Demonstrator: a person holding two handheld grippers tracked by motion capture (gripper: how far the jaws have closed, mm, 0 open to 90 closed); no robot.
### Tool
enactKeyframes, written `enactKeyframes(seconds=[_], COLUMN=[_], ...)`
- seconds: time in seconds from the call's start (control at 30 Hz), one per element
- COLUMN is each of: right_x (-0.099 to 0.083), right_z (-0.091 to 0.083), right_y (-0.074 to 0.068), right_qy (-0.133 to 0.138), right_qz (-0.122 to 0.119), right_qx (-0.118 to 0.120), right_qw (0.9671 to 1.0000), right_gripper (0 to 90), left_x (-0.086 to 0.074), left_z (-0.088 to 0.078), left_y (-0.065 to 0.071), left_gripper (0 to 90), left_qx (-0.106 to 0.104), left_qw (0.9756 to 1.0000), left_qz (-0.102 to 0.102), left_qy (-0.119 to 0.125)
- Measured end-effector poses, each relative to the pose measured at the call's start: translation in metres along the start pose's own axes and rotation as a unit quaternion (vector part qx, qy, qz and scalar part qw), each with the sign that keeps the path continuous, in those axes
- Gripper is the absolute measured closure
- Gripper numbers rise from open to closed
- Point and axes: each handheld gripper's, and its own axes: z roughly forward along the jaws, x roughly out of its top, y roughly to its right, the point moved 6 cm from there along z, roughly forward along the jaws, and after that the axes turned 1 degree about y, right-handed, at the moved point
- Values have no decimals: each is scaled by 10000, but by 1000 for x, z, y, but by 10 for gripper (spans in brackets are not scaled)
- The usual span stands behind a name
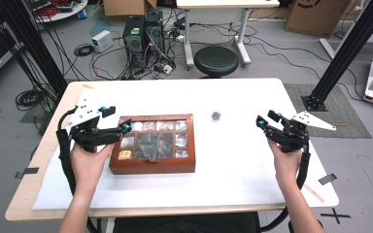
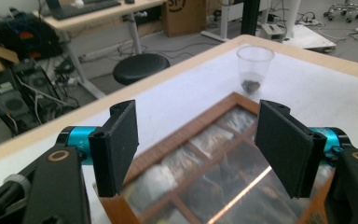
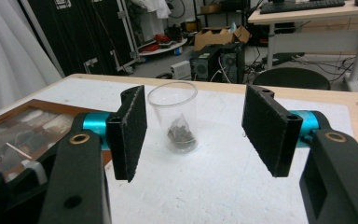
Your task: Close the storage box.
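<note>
A lab floor strewn with cables, a computer tower and a black stool [image 1: 216, 60] lies behind the white tabletop [image 1: 233, 165]. On it a wooden box [image 1: 153, 144] with a glass lid sits left of centre; a clear cup [image 1: 216, 116] stands apart, to the box's right and a little farther back.

From above the cup is a small ring. The right gripper view shows it upright, with a dark tea bag [image 3: 181, 132] at its bottom — the left gripper view shows the same cup [image 2: 254, 68] beyond the box's far corner. That view also shows the box's compartments [image 2: 205, 172] close up, blurred packets under the glass.

The left gripper [image 1: 120, 130] hovers over the box's left edge, its fingers [image 2: 117, 147] spread wide, holding nothing and touching nothing. The right gripper [image 1: 261, 122] hangs over bare tabletop well right of the cup, fingers [image 3: 129, 132] released and empty, with the cup framed between them farther off.

Bare surface lies all around the cup and between box and front edge.
</note>
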Motion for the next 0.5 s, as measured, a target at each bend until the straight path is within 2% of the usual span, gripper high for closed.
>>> enactKeyframes(seconds=[0.13, 0.27, 0.4, 0.5], right_x=[-1, -1, -1, -2], right_z=[1, 0, -1, -1], right_y=[0, 2, 5, 7], right_qy=[-57, -61, -69, -87], right_qz=[-34, -51, -20, 31], right_qx=[-32, -74, -98, -117], right_qw=[10000, 9999, 9999, 9999], right_gripper=[407, 407, 407, 407], left_x=[8, 7, 3, 1], left_z=[9, 16, 18, 17], left_y=[2, 6, 8, 6], left_gripper=[302, 302, 302, 302], left_qx=[84, -110, -73, -113], left_qw=[9998, 9998, 9997, 9998], left_qz=[181, 97, 197, 92], left_qy=[69, 95, 138, 162])
